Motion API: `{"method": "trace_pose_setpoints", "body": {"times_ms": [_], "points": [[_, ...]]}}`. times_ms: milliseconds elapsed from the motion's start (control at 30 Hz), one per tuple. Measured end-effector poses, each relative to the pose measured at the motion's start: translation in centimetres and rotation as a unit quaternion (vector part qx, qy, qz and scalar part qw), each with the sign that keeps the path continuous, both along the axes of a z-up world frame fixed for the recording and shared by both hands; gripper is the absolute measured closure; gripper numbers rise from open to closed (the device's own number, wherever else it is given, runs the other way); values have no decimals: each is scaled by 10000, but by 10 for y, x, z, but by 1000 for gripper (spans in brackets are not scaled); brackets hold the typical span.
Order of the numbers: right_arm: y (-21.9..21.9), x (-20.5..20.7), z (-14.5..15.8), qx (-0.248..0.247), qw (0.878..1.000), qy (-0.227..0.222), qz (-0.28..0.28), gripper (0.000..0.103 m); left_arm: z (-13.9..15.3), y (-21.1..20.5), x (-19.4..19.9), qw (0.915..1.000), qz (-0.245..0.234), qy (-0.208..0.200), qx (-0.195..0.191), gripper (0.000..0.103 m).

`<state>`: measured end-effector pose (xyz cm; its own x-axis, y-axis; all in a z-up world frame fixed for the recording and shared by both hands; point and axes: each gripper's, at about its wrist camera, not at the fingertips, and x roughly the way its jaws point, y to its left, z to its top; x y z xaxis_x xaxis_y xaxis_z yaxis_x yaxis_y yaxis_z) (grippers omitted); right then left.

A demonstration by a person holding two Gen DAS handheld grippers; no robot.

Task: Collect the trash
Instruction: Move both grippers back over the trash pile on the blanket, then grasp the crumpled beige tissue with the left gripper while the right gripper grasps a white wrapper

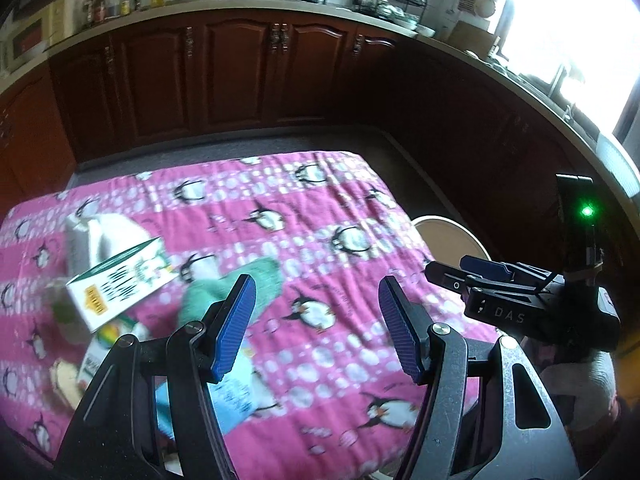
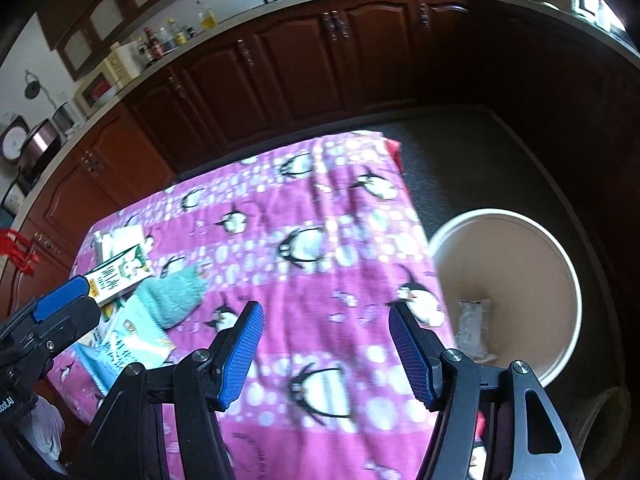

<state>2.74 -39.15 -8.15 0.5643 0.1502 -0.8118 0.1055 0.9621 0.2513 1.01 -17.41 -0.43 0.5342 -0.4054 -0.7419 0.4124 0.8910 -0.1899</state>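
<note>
A table under a pink penguin cloth holds trash at its left: a white and green carton, a teal cloth, a light blue packet and other wrappers. My left gripper is open and empty above the cloth, right of the trash. My right gripper is open and empty over the table's right part; it also shows in the left wrist view. A beige bin stands on the floor right of the table, with a wrapper inside.
Dark wooden kitchen cabinets run behind the table and along the right, with pots, bottles and a dish rack on the counter. A strip of dark floor separates table and cabinets. A bright window is at right.
</note>
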Motion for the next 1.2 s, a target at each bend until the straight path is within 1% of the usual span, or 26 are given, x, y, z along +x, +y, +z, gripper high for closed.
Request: {"method": "trace_pose_setpoints", "body": {"times_ms": [133,300,467,500,533,633,733,800,933,1033,1067,1100,1167,1200], "points": [[24,3,1,30,9996,3,285,40,5,34,-5,9997,196,51,-134,40],[59,6,3,155,9975,30,689,39,5,90,-10,9987,469,174,-129,40],[95,4,12,327,9927,-19,1165,39,-4,163,-8,9945,1008,260,119,40],[102,4,15,357,9912,-42,1274,39,-7,172,-8,9935,1096,288,142,40],[110,4,18,395,9894,-63,1394,39,-12,189,-6,9913,1254,368,160,40],[137,3,28,461,9826,-99,1799,39,-30,220,0,9865,1466,669,276,40],[165,2,36,460,9743,-158,2198,39,-50,238,4,9825,1608,870,367,40],[181,1,40,492,9685,-169,2436,39,-61,240,4,9805,1656,964,431,40],[212,-1,42,767,9559,-77,2835,39,-86,248,11,9776,1629,1256,449,40],[244,-5,36,806,9435,89,3212,40,-97,249,19,9759,1635,1383,425,40],[256,-7,32,803,9385,165,3354,43,-101,249,21,9755,1634,1408,428,40],[270,-8,27,795,9335,249,3488,44,-105,250,22,9748,1641,1448,442,40],[289,-9,17,691,9289,346,3621,44,-110,252,24,9738,1639,1533,378,41],[299,-7,9,574,9292,406,3627,44,-112,253,26,9739,1627,1550,316,41]]}}
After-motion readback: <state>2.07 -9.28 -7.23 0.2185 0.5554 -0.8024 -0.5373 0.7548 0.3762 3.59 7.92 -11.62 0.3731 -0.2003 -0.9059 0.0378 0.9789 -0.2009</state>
